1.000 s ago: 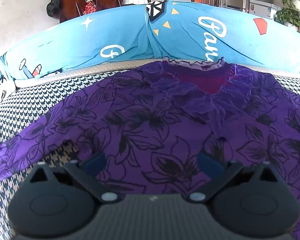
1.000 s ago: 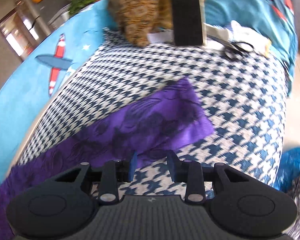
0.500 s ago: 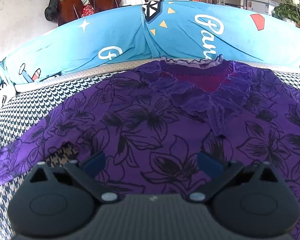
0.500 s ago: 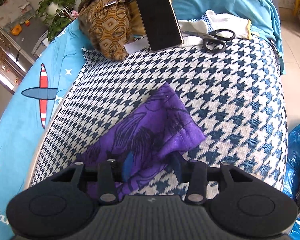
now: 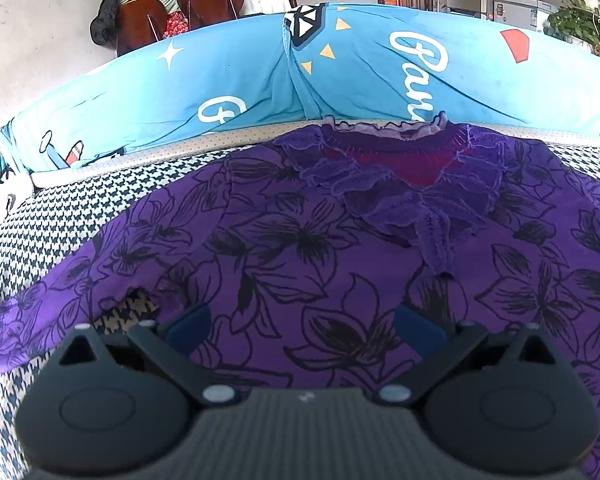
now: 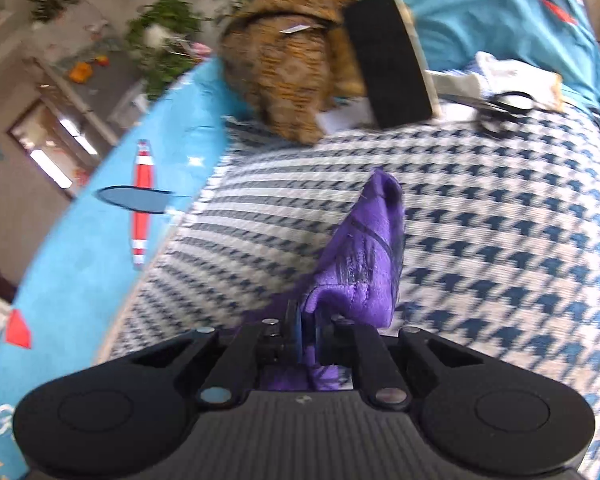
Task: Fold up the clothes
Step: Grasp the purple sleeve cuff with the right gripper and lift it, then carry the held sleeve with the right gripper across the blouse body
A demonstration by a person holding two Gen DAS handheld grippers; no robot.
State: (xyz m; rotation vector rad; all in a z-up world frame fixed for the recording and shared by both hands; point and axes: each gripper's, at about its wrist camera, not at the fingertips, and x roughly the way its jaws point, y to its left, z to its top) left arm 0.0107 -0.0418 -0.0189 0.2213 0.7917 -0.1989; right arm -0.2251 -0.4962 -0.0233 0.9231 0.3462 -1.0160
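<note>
— Left tool: how does it stand?
— Spread wide, low over the purple floral blouse, gripping nothing. The blouse lies flat on the houndstooth sofa seat, its ruffled collar toward the blue cushions.
— And the right tool?
— Clamped on the blouse's sleeve, which stands bunched above the seat. Beyond it, right of a brown patterned cloth, leans a black phone, then scissors.

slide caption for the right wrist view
Right gripper shut on purple floral sleeve, lifted over houndstooth cover.
</note>
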